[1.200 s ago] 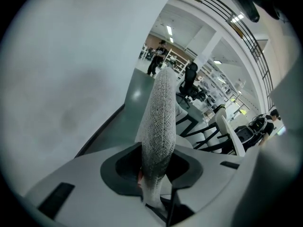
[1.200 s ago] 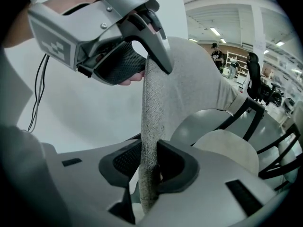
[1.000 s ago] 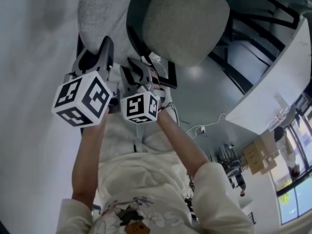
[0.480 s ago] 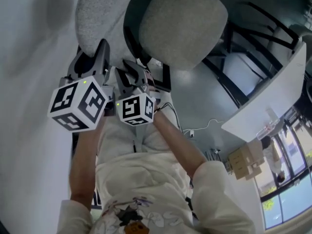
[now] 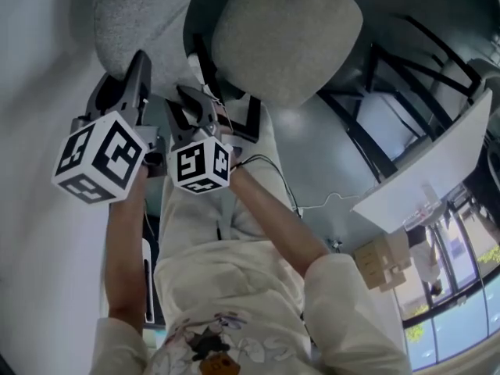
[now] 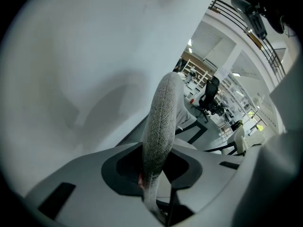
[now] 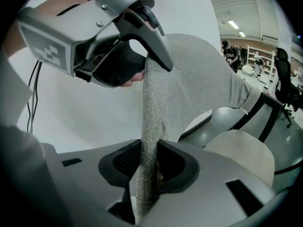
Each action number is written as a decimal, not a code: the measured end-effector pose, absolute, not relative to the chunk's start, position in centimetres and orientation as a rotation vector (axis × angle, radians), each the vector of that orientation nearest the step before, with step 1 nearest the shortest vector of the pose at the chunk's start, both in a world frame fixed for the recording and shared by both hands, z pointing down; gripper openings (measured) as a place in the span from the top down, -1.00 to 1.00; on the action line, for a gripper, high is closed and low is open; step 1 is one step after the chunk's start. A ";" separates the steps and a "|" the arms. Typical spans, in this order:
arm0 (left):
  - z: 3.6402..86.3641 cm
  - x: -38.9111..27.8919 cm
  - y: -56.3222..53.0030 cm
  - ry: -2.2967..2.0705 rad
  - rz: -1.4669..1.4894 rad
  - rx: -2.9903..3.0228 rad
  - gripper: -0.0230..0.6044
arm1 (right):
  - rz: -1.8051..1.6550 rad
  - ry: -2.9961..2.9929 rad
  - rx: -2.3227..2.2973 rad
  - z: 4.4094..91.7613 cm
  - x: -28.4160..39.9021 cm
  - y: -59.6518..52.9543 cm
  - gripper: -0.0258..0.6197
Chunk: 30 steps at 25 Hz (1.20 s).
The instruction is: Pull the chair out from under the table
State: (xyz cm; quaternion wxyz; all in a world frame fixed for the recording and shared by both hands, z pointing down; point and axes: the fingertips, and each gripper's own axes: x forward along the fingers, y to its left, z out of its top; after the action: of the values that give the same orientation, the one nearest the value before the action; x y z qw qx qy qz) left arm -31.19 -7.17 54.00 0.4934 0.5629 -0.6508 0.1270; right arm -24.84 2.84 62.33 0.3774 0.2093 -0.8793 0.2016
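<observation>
The left gripper (image 5: pixel 123 80) and the right gripper (image 5: pixel 191 104) are both clenched on the top rim of the chair's grey fabric backrest (image 5: pixel 117 22). They sit just beside each other, and the padded edge is pinched between each pair of jaws. The chair stands right in front of the person, and its seat (image 5: pixel 289 37) lies uncovered beyond the grippers in the head view.

The main risk is probably slipping. Each gripper bites only a narrow strip of soft rim, so a sharp tug could draw the fabric out of the pads. With both grips so close together, an uneven pull could also swing the chair round rather than bring it straight back. A white cable (image 5: pixel 328 201) lies on the floor (image 5: pixel 312 139) nearby and might snag the chair's base or a foot.
</observation>
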 end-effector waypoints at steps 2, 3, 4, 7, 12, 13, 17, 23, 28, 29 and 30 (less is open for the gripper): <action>54.1 -32.1 -7.2 -1.590 0.302 1.358 0.60 | 0.514 -2.254 0.525 62.5 -25.6 2.8 0.61; 54.2 -32.3 -7.1 -1.594 0.297 1.355 0.60 | 0.513 -2.255 0.522 62.6 -25.9 2.9 0.61; 54.2 -32.5 -7.1 -1.596 0.292 1.353 0.60 | 0.513 -2.254 0.522 62.6 -26.1 3.0 0.61; 54.4 -32.6 -6.9 -1.601 0.284 1.349 0.60 | 0.510 -2.248 0.515 62.7 -26.1 3.1 0.61; 54.5 -31.8 -7.1 -1.614 0.314 1.409 0.59 | 0.511 -2.242 0.453 62.9 -25.6 3.1 0.57; 54.3 -31.8 -6.9 -1.614 0.312 1.417 0.58 | 0.514 -2.247 0.439 62.7 -25.6 3.2 0.56; 53.3 -31.0 -6.4 -1.577 0.303 1.440 0.57 | 0.511 -2.266 0.419 61.8 -24.9 2.9 0.55; 51.5 -30.4 -3.5 -1.576 0.327 1.413 0.57 | 0.485 -2.289 0.380 59.0 -23.4 3.4 0.56; 48.5 -28.8 -0.7 -1.544 0.382 1.422 0.57 | 0.370 -2.299 0.272 55.7 -21.1 4.5 0.73; 47.6 -28.4 -0.2 -1.547 0.383 1.423 0.57 | 0.357 -2.295 0.254 54.9 -20.3 4.6 0.76; 46.6 -28.0 0.1 -1.554 0.382 1.428 0.57 | 0.348 -2.294 0.238 54.0 -19.6 4.6 0.78</action>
State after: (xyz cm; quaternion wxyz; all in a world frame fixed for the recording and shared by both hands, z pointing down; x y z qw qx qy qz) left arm -28.01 0.13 46.60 0.4780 0.5848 -0.6365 0.1563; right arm -19.58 4.61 54.04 0.3936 0.0939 -0.9042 0.1371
